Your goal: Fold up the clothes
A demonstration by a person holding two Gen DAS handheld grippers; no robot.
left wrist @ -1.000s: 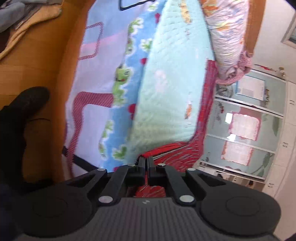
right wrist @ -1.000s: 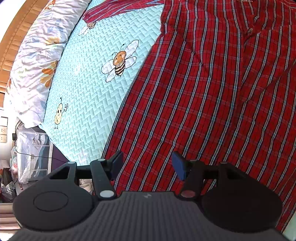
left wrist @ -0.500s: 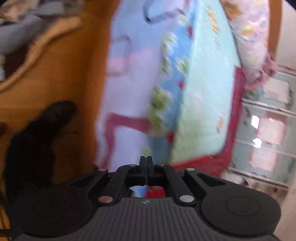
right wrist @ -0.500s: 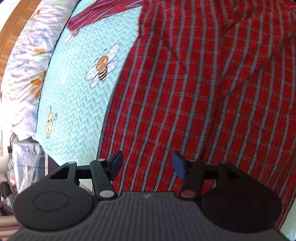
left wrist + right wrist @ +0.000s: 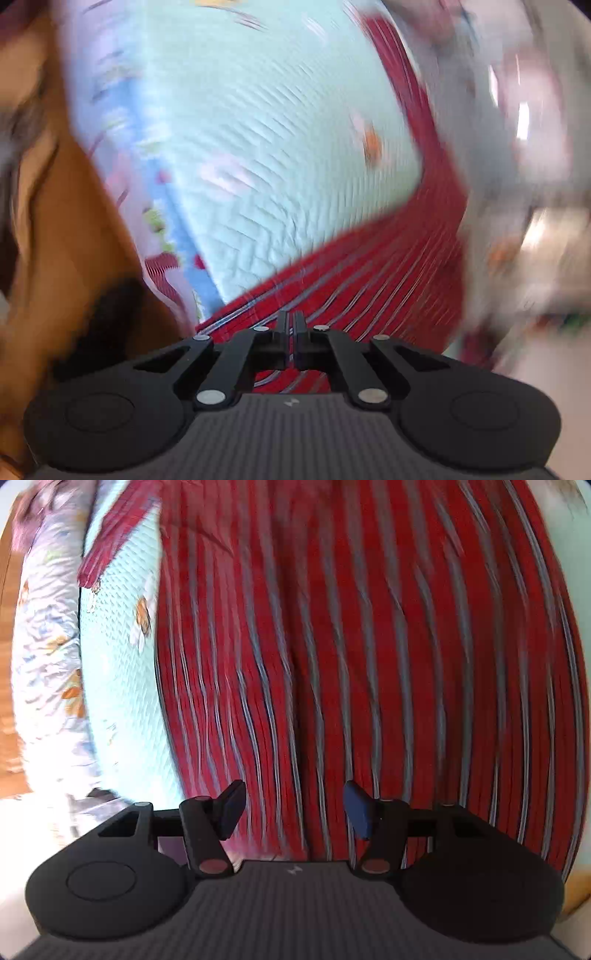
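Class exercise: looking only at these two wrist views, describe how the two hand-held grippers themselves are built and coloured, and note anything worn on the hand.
Both grippers have a dark grey ribbed body with a small pale logo, round black housings at each side, and black linkage arms. The left gripper has silver rivets and black fingers; the right gripper has reddish rivets and dark blue pads. No cables show. A blurred black shape at lower left may be a glove.

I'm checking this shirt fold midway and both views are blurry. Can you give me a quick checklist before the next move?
1. Left hand-held gripper shut: ok.
2. Red plaid shirt pinched in it: cannot tell, blurred, though cloth runs up to the tips.
3. Right hand-held gripper open over the shirt: ok.
4. Cloth between the right jaws: not ok, nothing pinched.
5. Shirt lying on the pale blue quilt: ok.
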